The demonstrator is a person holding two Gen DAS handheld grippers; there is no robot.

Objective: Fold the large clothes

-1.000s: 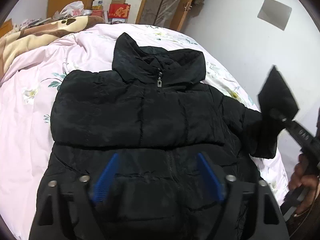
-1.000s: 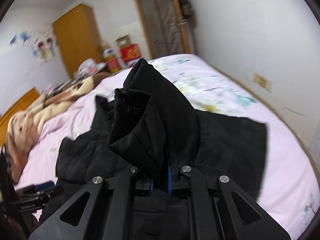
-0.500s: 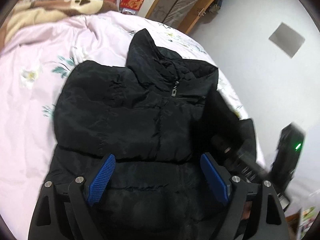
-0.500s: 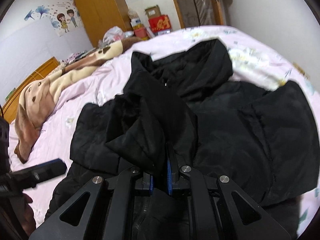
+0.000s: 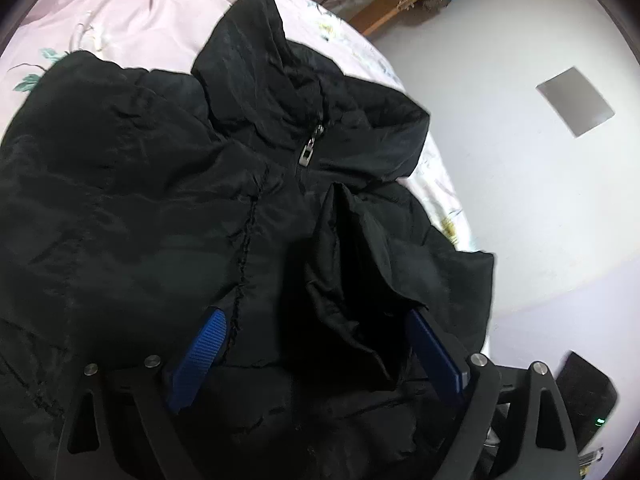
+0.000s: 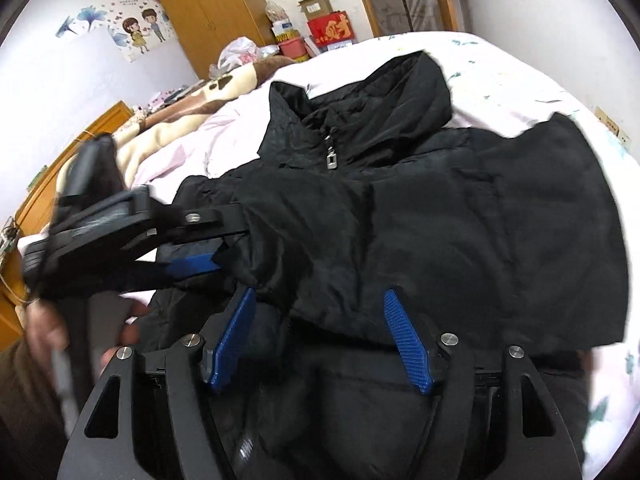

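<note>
Currently, the black jacket (image 6: 460, 216) lay zipped, front up, on the bed (image 6: 500, 68) with both sleeves (image 5: 360, 264) crossed over its chest, the left claw (image 5: 316, 356) and right claw (image 6: 320, 340) stood wide open holding nothing, and the body folds remained outstanding.

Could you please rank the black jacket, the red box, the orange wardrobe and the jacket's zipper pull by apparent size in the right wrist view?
1. black jacket
2. orange wardrobe
3. red box
4. zipper pull

The jacket's nearness exaggerates its size.

Both jaws spread: left hand-held gripper (image 5: 316, 344) (tilted sideways), right hand-held gripper (image 6: 320, 336) hovering.
</note>
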